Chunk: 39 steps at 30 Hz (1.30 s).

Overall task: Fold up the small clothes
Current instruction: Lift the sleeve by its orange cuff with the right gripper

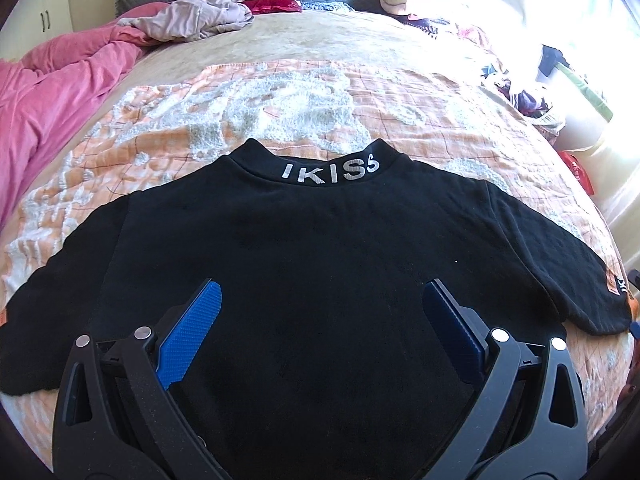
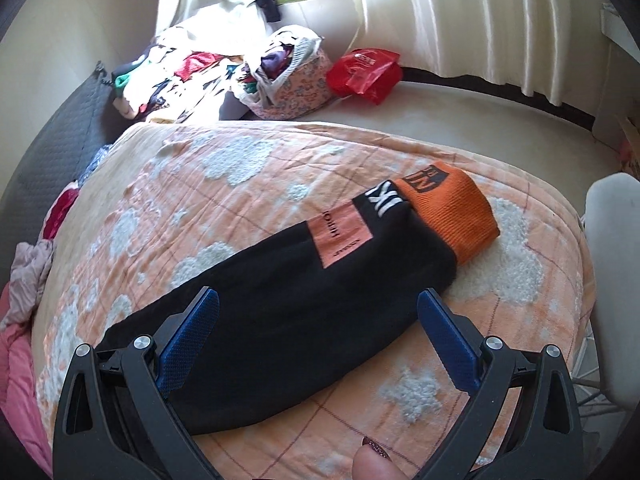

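A small black sweatshirt (image 1: 304, 248) lies flat on the orange and white blanket (image 1: 224, 112), its collar with the lettering "IKISS" (image 1: 330, 170) away from me and both sleeves spread out. My left gripper (image 1: 320, 292) is open and empty, hovering over the body of the sweatshirt. In the right wrist view the right sleeve (image 2: 304, 280) with its orange cuff (image 2: 452, 216) lies on the blanket (image 2: 460, 384). My right gripper (image 2: 318, 300) is open and empty, its fingers either side of the sleeve's upper part.
A pink duvet (image 1: 52, 92) and a crumpled beige garment (image 1: 196, 12) lie at the far left of the bed. Piles of clothes (image 2: 188, 68), a floral basket (image 2: 292, 84) and a red bag (image 2: 364, 68) sit by the curtained window. A white chair (image 2: 616, 264) stands at the right.
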### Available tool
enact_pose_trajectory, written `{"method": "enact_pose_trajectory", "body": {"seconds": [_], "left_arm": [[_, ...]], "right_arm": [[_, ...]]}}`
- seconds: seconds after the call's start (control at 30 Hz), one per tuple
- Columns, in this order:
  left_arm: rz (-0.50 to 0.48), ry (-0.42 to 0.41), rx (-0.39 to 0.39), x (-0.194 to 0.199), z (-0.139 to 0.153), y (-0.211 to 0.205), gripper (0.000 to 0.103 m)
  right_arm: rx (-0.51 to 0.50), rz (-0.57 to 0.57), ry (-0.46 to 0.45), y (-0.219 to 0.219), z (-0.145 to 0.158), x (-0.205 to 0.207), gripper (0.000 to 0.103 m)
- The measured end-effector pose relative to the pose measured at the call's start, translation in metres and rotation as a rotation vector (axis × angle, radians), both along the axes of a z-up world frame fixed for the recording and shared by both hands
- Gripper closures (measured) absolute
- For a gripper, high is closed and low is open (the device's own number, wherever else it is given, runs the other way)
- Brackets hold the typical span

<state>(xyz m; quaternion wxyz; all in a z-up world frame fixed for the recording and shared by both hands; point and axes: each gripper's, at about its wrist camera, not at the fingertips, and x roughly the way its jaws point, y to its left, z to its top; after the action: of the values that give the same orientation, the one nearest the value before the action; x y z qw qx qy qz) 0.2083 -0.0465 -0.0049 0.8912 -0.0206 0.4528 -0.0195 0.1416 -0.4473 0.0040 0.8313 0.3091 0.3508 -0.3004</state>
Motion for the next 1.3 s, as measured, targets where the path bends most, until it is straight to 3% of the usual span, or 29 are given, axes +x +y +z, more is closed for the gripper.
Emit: {"method": "enact_pose_trajectory", "body": {"seconds": [0.3, 0.37, 0.53, 0.57, 0.63, 0.7, 0.77, 0.87, 1.1, 1.3], "left_arm": [[0.015, 0.033, -0.028, 0.014, -0.011, -0.002, 0.008], [0.024, 0.028, -0.039, 0.016, -0.011, -0.001, 0.008], [0.03, 0.013, -0.072, 0.013, -0.008, 0.001, 0.008], [0.028, 0.011, -0.069, 0.011, -0.008, 0.002, 0.008], [0.027, 0.009, -0.068, 0.01, -0.007, 0.002, 0.008], [0.029, 0.007, -0.077, 0.007, -0.005, 0.006, 0.008], [0.04, 0.005, -0.084, 0.004, -0.004, 0.011, 0.008], [0.055, 0.005, -0.101, 0.0, -0.001, 0.019, 0.008], [0.084, -0.005, -0.176, -0.009, 0.008, 0.039, 0.008], [0.093, -0.006, -0.22, -0.015, 0.016, 0.048, 0.008]], "right_arm": [[0.153, -0.124, 0.035, -0.038, -0.036, 0.001, 0.004], [0.15, -0.125, 0.048, -0.043, -0.039, 0.009, 0.004], [0.22, -0.178, -0.08, -0.058, -0.04, 0.009, 0.005], [0.228, -0.182, -0.097, -0.06, -0.041, 0.009, 0.009], [0.224, -0.192, -0.122, -0.062, -0.039, 0.007, 0.031], [0.243, -0.187, -0.169, -0.064, -0.039, 0.006, 0.059], [0.263, -0.159, -0.208, -0.066, -0.039, 0.006, 0.075], [0.26, -0.103, -0.264, -0.061, -0.032, 0.008, 0.083], [0.213, 0.139, -0.422, -0.028, 0.006, 0.026, 0.084], [0.142, 0.34, -0.498, 0.013, 0.036, 0.037, 0.085]]}}
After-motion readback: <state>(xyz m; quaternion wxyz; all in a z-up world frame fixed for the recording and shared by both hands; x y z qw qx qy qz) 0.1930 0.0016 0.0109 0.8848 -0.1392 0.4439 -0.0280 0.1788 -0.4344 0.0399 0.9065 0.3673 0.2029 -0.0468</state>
